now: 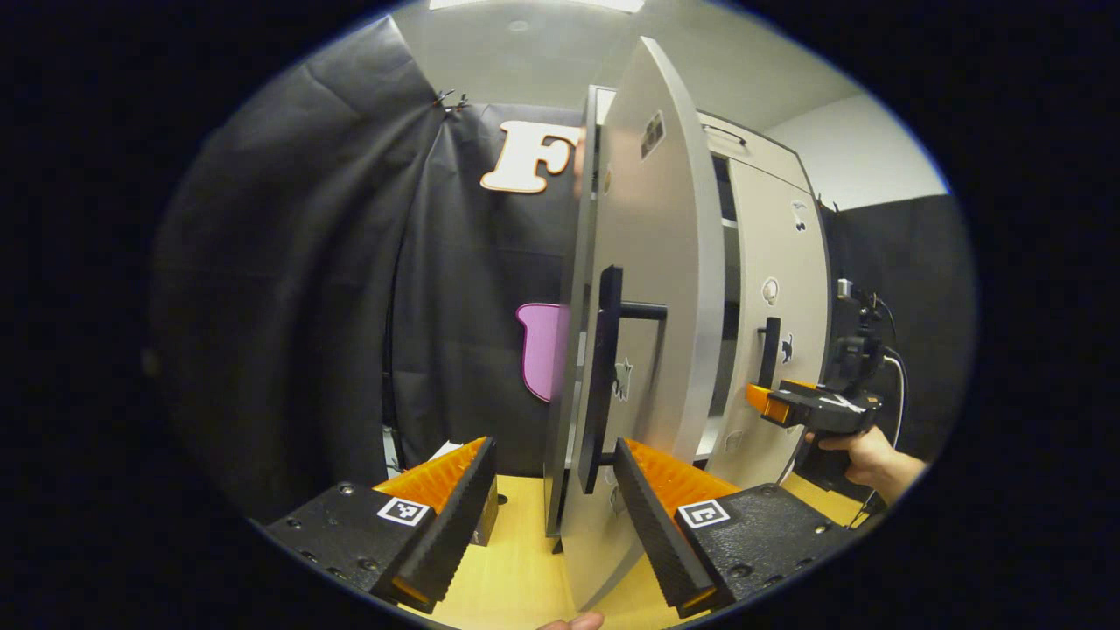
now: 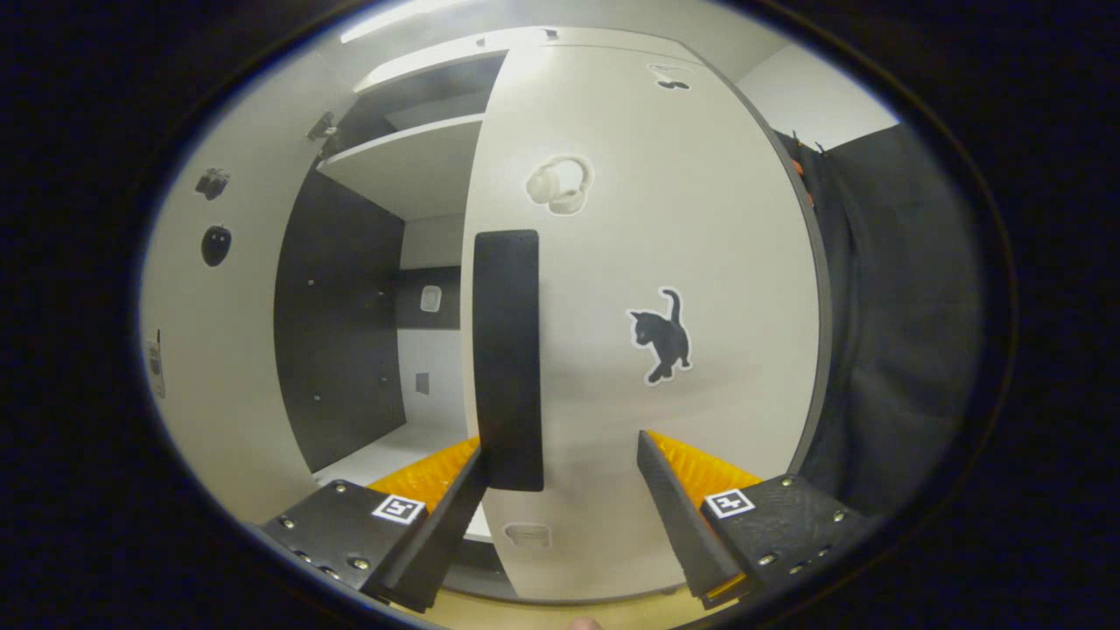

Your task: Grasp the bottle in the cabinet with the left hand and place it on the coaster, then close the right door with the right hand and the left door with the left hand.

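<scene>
Step in hand: by my reading, door closing; the bottle and coaster lay outside what these frames covered, so their place could not be told.
Right door: [image 2: 647, 332] stood nearly shut, a gap open along its left edge onto the dark cabinet interior [image 2: 341, 324].
Right handle: [image 2: 507, 359] ran upright, its long axis vertical, just left of the midline between the right claw's fingers, its lower end touching or just beside the left finger [image 2: 437, 507].
Right claw: [image 2: 560, 516] stood open, gripping nothing, squared up close to the door face; from the left gripper view it [image 1: 770, 404] sat at the door [image 1: 779, 350], held by a hand [image 1: 862, 455].
Left door: [image 1: 652, 262] stood well ajar, seen almost edge-on, leaning toward the camera above the table [image 1: 516, 569].
Left handle: [image 1: 604, 376] ran upright, dead ahead, its lower end between the left claw's fingers.
Left claw: [image 1: 556, 503] stood open, fingers either side of the door's edge, pressing on nothing.
Nearer hand: each claw lay at its own door; the right door had less swing left.
Next move calls for: likely a forward push on the right door's face.
</scene>
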A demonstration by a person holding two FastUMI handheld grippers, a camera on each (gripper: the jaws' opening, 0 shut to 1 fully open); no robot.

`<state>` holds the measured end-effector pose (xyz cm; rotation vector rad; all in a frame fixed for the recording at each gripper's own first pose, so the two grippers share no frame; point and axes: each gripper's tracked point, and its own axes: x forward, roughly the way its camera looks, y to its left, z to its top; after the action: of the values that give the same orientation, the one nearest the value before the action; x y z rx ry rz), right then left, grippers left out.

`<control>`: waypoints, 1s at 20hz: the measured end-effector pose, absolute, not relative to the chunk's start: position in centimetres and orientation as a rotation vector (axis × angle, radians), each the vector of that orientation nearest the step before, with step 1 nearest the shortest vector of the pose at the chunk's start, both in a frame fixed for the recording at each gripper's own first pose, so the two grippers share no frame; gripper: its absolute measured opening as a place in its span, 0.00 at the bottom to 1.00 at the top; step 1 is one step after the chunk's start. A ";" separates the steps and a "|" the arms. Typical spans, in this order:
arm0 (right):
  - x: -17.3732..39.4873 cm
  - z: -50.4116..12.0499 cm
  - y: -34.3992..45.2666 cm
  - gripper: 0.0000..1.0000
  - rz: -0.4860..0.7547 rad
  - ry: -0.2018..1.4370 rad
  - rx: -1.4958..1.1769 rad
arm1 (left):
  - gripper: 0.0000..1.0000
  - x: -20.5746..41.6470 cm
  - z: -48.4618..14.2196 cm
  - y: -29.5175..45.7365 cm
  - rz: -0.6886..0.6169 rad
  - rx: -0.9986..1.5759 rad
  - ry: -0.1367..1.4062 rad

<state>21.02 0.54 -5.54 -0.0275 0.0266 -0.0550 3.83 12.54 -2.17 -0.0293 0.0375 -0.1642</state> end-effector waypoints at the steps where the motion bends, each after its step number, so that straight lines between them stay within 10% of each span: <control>1: 20.6 -5.6 0.5 0.97 -0.050 0.033 -0.025 | 0.88 3.8 -2.1 11.9 -0.175 -0.017 0.034; 20: 11.2 -3.5 -6.2 1.00 -0.069 0.057 0.015 | 0.92 7.8 -3.2 -1.4 -0.327 -0.086 0.031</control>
<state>11.21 -6.15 -3.53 0.0147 0.0569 -0.0689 7.79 -1.40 -3.21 -0.0863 0.0311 -0.3273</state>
